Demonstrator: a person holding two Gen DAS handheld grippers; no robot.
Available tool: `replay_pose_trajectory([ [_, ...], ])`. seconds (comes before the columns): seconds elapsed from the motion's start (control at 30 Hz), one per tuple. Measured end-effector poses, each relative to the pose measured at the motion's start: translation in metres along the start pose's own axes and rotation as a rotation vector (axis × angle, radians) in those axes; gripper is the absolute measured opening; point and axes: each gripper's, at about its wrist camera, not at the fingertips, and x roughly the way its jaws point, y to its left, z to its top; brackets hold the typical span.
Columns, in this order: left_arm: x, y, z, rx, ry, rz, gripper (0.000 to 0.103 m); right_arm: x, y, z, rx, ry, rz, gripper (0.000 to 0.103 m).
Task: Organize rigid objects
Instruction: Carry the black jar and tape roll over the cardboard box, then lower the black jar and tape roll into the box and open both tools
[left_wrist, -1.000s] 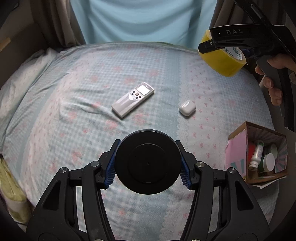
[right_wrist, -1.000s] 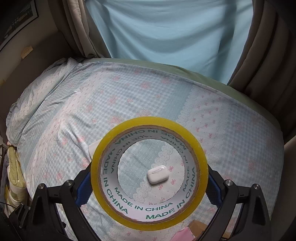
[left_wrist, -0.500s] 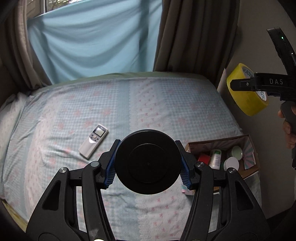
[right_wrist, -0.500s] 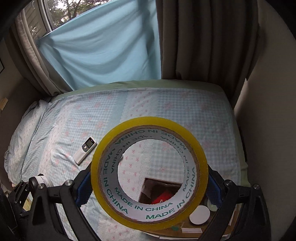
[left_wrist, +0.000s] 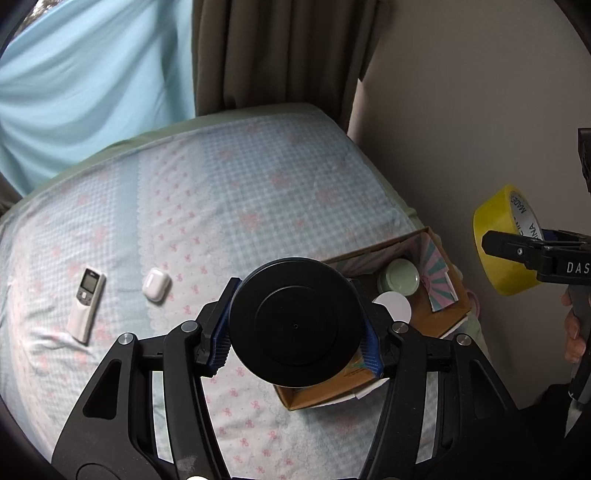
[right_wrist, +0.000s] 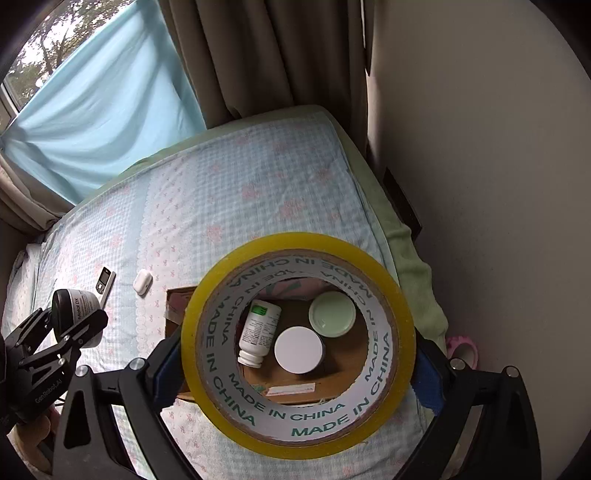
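My left gripper (left_wrist: 295, 332) is shut on a black-lidded jar (left_wrist: 294, 322), held above the near left part of the cardboard box (left_wrist: 439, 328). It also shows in the right wrist view (right_wrist: 75, 314). My right gripper (right_wrist: 297, 365) is shut on a yellow tape roll (right_wrist: 391, 295), held over the box; the roll also shows in the left wrist view (left_wrist: 495, 240). Through the roll I see a white bottle (right_wrist: 258, 332), a white-lidded jar (right_wrist: 299, 349) and a green-lidded jar (right_wrist: 332, 314) in the box. A remote (left_wrist: 86, 304) and a white earbud case (left_wrist: 156, 284) lie on the bed.
The box sits at the bed's right edge next to a beige wall (left_wrist: 480, 110). Curtains (left_wrist: 277, 55) hang behind the bed. A pink object (right_wrist: 461, 347) lies between bed and wall. The checked bedsheet (left_wrist: 240, 184) stretches to the left and far side.
Both grippers have swung right toward the box with their loads. The tape roll is now over the box's contents, and the black-lidded jar is over the box's near left part.
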Motion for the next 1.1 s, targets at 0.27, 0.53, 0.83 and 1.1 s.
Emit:
replay_pose_trajectory([
  [0.27,0.08,-0.037,-0.003,0.067,0.121,-0.02,0.053,0.061,-0.045,-0.035,0.156,0.075,0.113,0.098],
  [0.53,0.156,-0.056,-0.022,0.146,0.274,-0.02,0.053,0.11,-0.066,-0.045,0.269,0.049,0.182,0.098],
  [0.83,0.177,-0.067,-0.058,0.257,0.367,-0.001,0.053,0.132,-0.061,-0.058,0.322,0.056,0.23,0.098],
  [1.1,0.166,-0.062,-0.055,0.286,0.355,-0.014,0.055,0.139,-0.052,-0.06,0.309,0.053,0.174,0.099],
])
